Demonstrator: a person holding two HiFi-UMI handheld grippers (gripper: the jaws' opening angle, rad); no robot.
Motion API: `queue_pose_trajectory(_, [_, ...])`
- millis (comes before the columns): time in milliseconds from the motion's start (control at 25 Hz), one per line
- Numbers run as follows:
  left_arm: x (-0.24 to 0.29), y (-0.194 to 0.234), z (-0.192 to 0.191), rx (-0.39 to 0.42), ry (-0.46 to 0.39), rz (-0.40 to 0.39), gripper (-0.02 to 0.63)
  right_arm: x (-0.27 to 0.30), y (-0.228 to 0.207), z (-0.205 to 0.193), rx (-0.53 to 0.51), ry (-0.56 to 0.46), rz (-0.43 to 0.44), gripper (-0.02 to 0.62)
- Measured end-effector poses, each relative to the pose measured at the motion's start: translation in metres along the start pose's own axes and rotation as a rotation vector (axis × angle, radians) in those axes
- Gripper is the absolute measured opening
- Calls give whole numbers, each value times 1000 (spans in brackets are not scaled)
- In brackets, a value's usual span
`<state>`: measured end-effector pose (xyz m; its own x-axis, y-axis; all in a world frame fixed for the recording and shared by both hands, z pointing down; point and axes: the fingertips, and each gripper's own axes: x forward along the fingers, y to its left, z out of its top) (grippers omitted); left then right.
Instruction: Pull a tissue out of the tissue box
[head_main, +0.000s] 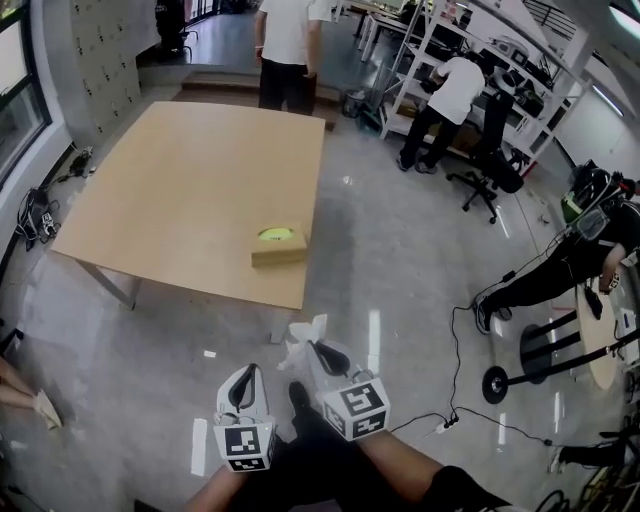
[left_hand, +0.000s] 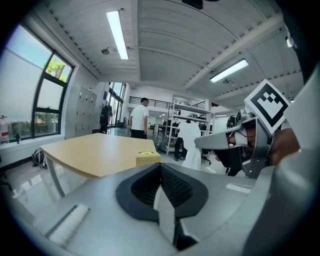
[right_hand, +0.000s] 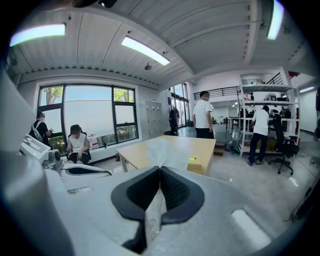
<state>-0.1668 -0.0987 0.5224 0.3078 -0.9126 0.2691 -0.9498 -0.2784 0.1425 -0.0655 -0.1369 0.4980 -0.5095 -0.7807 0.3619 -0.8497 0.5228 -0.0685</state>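
Note:
A tan tissue box (head_main: 278, 246) with a green-edged slot stands near the front right corner of the wooden table (head_main: 190, 180). It also shows small in the left gripper view as the tissue box (left_hand: 148, 158) and in the right gripper view as the tissue box (right_hand: 196, 163). My right gripper (head_main: 318, 346) is over the floor, well short of the table, shut on a white tissue (head_main: 303, 336). That tissue (right_hand: 162, 149) fans up past the closed jaws of the right gripper (right_hand: 160, 169). My left gripper (head_main: 248, 371) hangs beside it on the left, jaws together, and I see nothing in the left gripper (left_hand: 160, 166).
A person in a white shirt (head_main: 288, 50) stands at the table's far edge. Another person (head_main: 445, 105) bends at the shelves, by an office chair (head_main: 495, 170). Cables and a power strip (head_main: 445, 423) lie on the glossy floor at right. A wheeled stand (head_main: 530, 360) is further right.

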Motion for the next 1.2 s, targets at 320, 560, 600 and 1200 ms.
queue_pose_trajectory(320, [-36, -22, -32, -17, -4, 11, 18, -44, 3, -24, -11, 37, 4, -3])
queue_pose_trajectory(560, [-56, -59, -51, -53, 8, 55, 18, -71, -4, -43, -24, 30, 56, -3])
queue_pose_trajectory(600, [-60, -67, -53, -49, 3, 61, 18, -78, -6, -44, -27, 23, 66, -3])
queue_pose_trajectory(1200, [-89, -249, -41, -3, -54, 132, 18, -231, -86, -69, -81, -38, 173, -3])
